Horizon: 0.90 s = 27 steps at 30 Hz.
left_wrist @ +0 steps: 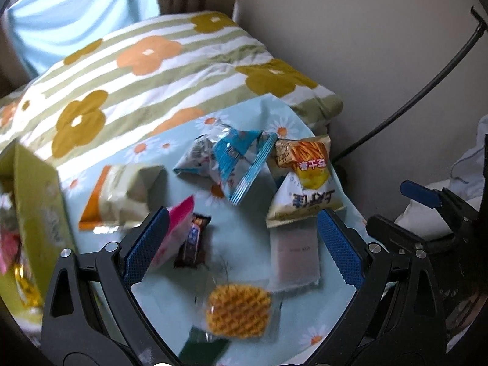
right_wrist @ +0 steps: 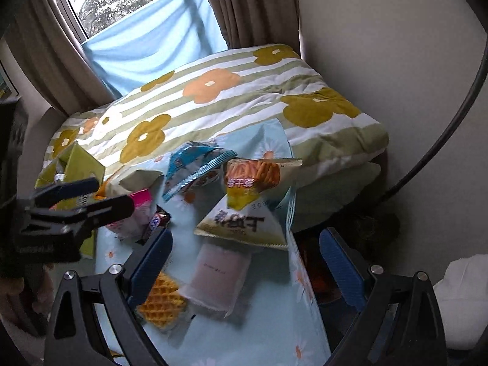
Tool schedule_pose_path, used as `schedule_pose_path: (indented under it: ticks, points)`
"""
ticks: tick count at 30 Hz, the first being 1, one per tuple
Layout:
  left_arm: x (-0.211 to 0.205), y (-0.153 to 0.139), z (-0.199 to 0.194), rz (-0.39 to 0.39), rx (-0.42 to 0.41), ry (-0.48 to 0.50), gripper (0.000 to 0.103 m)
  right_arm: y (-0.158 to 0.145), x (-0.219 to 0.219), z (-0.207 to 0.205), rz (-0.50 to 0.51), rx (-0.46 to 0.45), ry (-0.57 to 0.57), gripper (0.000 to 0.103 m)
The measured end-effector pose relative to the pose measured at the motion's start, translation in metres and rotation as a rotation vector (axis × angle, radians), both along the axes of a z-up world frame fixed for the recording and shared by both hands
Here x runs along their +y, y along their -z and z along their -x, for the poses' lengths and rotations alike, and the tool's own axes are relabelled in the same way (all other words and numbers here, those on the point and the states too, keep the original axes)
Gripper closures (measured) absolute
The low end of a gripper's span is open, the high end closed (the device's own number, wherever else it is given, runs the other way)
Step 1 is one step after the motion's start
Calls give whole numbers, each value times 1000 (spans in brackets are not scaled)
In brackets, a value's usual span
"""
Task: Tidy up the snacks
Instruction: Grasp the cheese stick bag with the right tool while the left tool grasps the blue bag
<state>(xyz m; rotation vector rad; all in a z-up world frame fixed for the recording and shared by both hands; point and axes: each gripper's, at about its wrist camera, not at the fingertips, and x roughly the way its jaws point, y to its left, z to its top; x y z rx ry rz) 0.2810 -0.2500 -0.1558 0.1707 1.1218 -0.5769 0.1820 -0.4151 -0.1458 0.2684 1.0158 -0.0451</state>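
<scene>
Several snack packs lie on a light-blue daisy cloth [left_wrist: 244, 238]: a waffle [left_wrist: 238, 310], a pale pink sachet [left_wrist: 294, 256], a dark chocolate bar [left_wrist: 192, 241], a pink pack [left_wrist: 175, 231], a beige-orange bag [left_wrist: 122, 195], a blue-white bag [left_wrist: 231, 161], a fries bag [left_wrist: 308, 164] and a beige triangular bag [left_wrist: 305, 204]. My left gripper [left_wrist: 244, 244] is open and empty above the waffle and the chocolate bar. My right gripper [right_wrist: 244, 265] is open and empty above the pink sachet [right_wrist: 219, 277], with the waffle [right_wrist: 161, 305] by its left finger. The left gripper also shows in the right wrist view [right_wrist: 106, 195].
A yellow-green box [left_wrist: 36, 207] holding several snacks stands at the left; it also shows in the right wrist view [right_wrist: 76, 164]. A flowered striped quilt [left_wrist: 152, 76] lies behind the cloth. A wall and a black cable [left_wrist: 427, 85] are at the right, where the cloth's edge drops off.
</scene>
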Motion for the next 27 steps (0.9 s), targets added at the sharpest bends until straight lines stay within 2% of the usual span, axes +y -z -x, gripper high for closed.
schedule_pose_path:
  ticks: [12, 16, 22, 27]
  points:
    - [-42, 68, -60, -129, 89, 97, 6, 34, 5, -35, 21, 59, 1, 7]
    - [-49, 83, -74, -172, 75, 123, 6, 47, 12, -48, 76, 91, -9, 7]
    - [-61, 97, -87, -190, 76, 188, 6, 59, 19, -61, 115, 108, -13, 7]
    - [-73, 103, -91, -212, 39, 234, 6, 64, 21, -67, 147, 115, -16, 7]
